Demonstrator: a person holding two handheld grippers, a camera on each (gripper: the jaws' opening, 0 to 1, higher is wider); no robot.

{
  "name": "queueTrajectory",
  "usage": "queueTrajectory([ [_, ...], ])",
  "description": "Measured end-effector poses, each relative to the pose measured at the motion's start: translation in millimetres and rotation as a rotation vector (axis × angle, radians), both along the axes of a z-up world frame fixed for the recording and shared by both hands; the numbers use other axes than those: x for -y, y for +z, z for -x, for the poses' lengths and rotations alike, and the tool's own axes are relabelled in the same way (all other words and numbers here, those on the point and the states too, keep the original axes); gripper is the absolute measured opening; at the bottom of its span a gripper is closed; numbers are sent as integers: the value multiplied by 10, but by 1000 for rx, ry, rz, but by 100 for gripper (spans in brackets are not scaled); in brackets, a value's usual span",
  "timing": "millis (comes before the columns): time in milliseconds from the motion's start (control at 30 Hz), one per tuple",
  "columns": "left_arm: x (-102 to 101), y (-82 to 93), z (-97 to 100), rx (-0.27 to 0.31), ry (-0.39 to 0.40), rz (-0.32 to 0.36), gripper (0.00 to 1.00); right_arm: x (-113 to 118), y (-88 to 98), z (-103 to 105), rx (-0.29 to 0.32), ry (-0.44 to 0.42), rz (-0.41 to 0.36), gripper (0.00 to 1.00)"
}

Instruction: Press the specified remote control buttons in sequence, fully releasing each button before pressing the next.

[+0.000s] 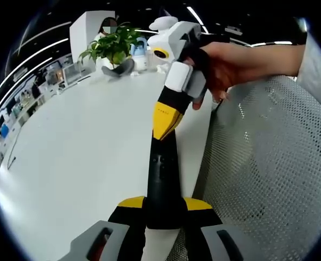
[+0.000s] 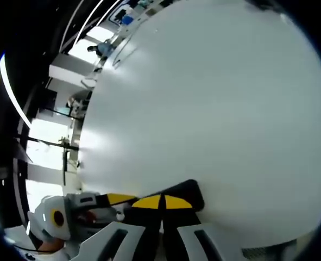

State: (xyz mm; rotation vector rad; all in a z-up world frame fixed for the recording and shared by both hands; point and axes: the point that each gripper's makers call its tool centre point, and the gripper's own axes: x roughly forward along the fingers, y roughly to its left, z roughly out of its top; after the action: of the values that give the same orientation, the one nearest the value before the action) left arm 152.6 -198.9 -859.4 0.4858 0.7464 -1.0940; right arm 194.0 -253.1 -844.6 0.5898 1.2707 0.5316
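A black remote control [image 1: 163, 185] lay lengthwise over a white table [image 1: 79, 157], near the edge, its near end clamped between the yellow-tipped jaws of the left gripper [image 1: 164, 205]. The right gripper [image 1: 165, 122], held in a person's hand [image 1: 231, 65], came down from above with its jaws closed together, the yellow tip touching the remote's far end by the buttons. In the right gripper view, that gripper [image 2: 161, 202] pressed on the remote control [image 2: 184, 193]. A grey mesh chair [image 1: 274, 163] stood beside the table; a potted plant [image 1: 112, 48] sat at the far end.
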Motion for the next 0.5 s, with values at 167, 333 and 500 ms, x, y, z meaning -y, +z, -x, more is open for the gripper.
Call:
queueTrajectory([
  [167, 11, 0, 5, 1, -6, 1, 25, -56, -14, 16, -9, 13, 15, 0],
  [333, 11, 1, 3, -1, -5, 1, 25, -107, 23, -6, -20, -13, -27, 0],
  [500, 11, 2, 0, -1, -4, 1, 25, -47, -28, -10, -18, -8, -3, 0],
])
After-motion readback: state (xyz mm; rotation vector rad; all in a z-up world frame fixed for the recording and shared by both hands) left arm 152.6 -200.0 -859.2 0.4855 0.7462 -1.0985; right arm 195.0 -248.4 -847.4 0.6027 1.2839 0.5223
